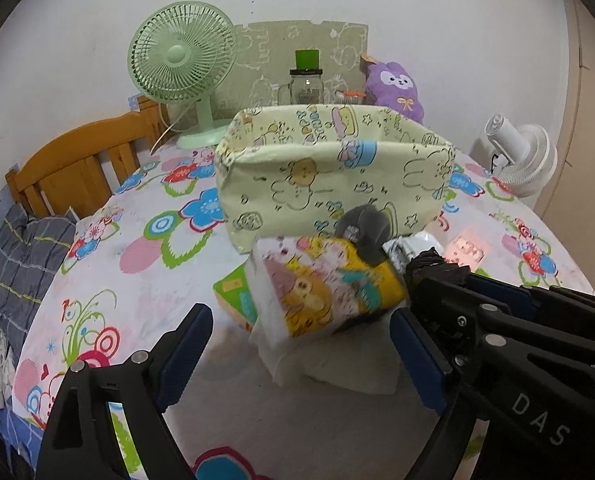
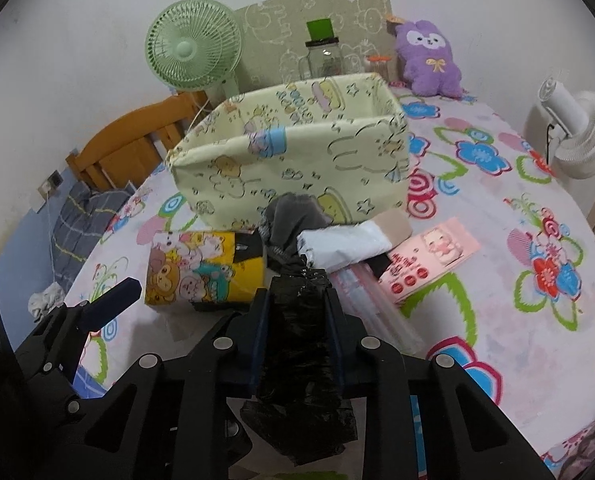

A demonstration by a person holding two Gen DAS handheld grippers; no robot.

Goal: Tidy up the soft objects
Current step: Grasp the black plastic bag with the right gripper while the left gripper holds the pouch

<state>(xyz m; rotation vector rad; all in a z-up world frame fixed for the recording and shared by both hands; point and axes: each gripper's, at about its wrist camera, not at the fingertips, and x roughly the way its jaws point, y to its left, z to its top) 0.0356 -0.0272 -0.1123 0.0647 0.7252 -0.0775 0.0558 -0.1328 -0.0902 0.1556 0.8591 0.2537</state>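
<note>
A pale yellow fabric storage box with cartoon prints stands on the flowered table; it also shows in the right wrist view. In front of it lie a yellow cartoon tissue pack, a grey sock, a white bag and a pink packet. My left gripper is open, its jaws either side of the tissue pack, not touching. My right gripper is shut on a roll of black plastic bags, right of the tissue pack; it also shows in the left wrist view.
A green desk fan, a glass jar with a green lid and a purple plush toy stand behind the box by the wall. A white fan is at the right. A wooden bed headboard is left of the table.
</note>
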